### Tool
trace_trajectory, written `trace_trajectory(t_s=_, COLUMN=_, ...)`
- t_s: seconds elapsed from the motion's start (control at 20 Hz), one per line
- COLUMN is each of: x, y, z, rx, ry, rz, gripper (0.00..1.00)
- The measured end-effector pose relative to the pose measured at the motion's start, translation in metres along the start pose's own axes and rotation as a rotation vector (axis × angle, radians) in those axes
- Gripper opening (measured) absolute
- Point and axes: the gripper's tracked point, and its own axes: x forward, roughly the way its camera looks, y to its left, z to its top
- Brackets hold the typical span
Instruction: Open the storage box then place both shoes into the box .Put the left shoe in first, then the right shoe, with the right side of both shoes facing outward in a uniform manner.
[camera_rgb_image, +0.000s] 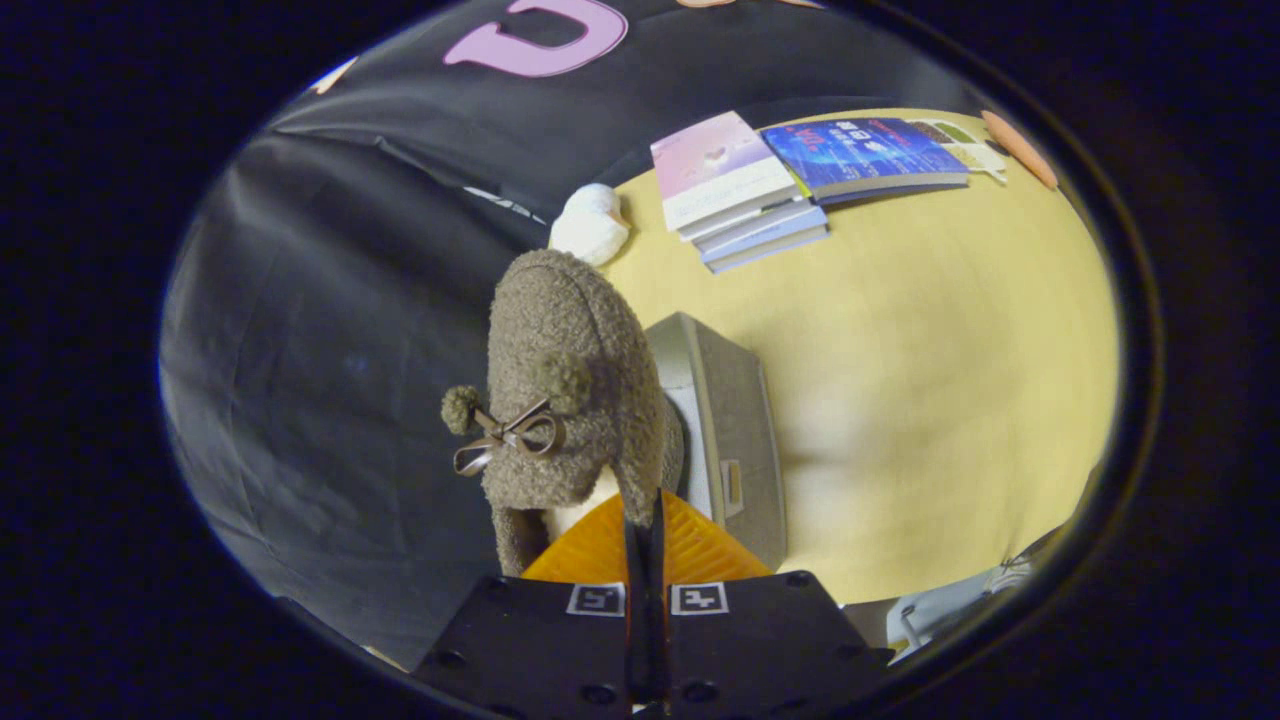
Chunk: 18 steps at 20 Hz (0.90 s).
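Note:
A fuzzy grey-brown shoe (570, 390) with a bow and two pompoms hangs in the air just ahead of my fingers. My gripper (645, 520) is shut on the shoe's collar edge, both fingers pressed together on it. Behind the shoe and below it stands the grey storage box (735, 420) on the yellow table (930, 380). Whether its door is open I cannot tell. The shoe hides most of the box's left part.
A stack of books (740, 190) and a blue book (865, 155) lie at the table's far side. A white round object (590, 225) sits at the table's edge beyond the shoe. Black cloth wall (330, 350) hangs to the left.

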Motion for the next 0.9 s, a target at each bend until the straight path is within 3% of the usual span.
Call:
trace_trajectory(t_s=0.5, x=0.041, y=-0.018, z=-0.033, rx=-0.012, ry=0.04, rz=-0.117, gripper=0.03)
trace_trajectory(t_s=0.9, x=0.04, y=-0.023, z=-0.043, rx=-0.004, ry=0.042, rz=-0.205, gripper=0.04)
